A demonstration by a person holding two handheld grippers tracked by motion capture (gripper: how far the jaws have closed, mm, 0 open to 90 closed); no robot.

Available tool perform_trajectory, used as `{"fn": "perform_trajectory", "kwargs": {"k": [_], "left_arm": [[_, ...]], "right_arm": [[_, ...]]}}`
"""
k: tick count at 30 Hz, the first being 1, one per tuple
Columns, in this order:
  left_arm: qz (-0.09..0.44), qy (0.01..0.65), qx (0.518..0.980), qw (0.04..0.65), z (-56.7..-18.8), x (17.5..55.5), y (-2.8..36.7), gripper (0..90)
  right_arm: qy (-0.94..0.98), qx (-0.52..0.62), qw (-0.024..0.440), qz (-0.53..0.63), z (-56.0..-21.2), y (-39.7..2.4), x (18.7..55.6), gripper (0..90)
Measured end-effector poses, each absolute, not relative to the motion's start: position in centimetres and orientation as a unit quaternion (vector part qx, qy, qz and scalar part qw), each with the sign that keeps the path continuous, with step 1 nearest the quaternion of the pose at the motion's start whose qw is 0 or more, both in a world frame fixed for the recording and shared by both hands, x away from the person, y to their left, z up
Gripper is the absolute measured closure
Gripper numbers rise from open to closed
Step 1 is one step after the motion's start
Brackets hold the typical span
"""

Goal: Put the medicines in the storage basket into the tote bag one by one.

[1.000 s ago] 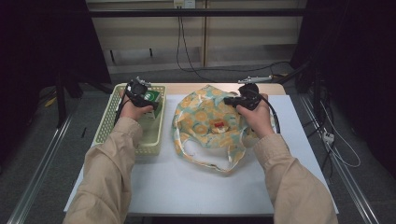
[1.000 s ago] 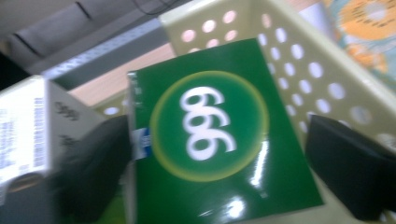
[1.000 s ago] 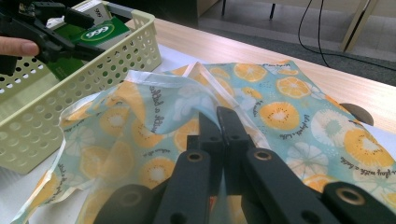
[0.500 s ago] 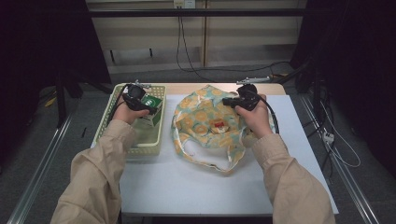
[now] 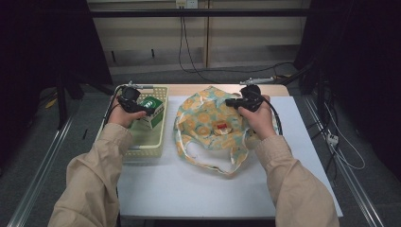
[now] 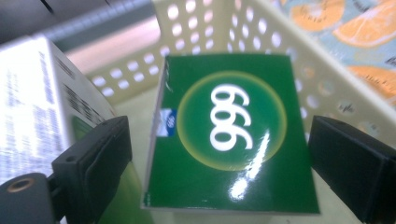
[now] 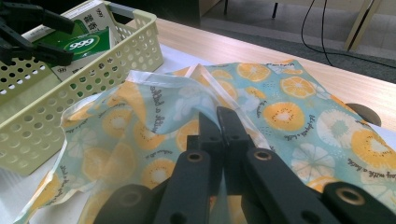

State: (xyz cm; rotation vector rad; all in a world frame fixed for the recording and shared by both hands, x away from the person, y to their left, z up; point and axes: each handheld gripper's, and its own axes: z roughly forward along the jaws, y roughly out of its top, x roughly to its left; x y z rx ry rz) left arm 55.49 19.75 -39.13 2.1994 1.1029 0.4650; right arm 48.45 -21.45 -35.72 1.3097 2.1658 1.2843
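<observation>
Green box: the glossy green cardboard box (image 6: 231, 133) marked 999 stands in the pale yellow perforated plastic basket (image 5: 146, 144), between the left gripper's (image 6: 219, 163) jaws.
Left gripper: jaws have just been opening; they stand wide, pads clear of the box.
Right gripper: the right gripper (image 7: 218, 122) is clamped on the rim of the orange-slice print fabric bag (image 5: 208, 125), probably holding its mouth up to take the box.
Bag: lies on the white table (image 5: 189, 189), just beside the basket.
</observation>
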Motion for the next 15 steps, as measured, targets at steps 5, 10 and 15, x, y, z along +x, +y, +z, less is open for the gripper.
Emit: {"fn": "perform_trajectory", "kwargs": {"k": [5, 10, 15], "left_arm": [[0.183, 0.402, 0.851, 0.283, -39.4, 55.4, 18.6, 11.5], [0.173, 0.408, 0.852, 0.277, -39.2, 55.3, 18.3, 17.9], [0.159, 0.41, 0.854, 0.278, -38.2, 54.8, 18.5, 19.3]], "right_arm": [[0.757, 0.455, 0.151, 0.445, -35.7, -21.5, 48.3, 90.0], [0.754, 0.456, 0.153, 0.448, -35.5, -21.7, 48.3, 90.0], [0.754, 0.454, 0.152, 0.449, -35.5, -21.7, 48.2, 90.0]]}}
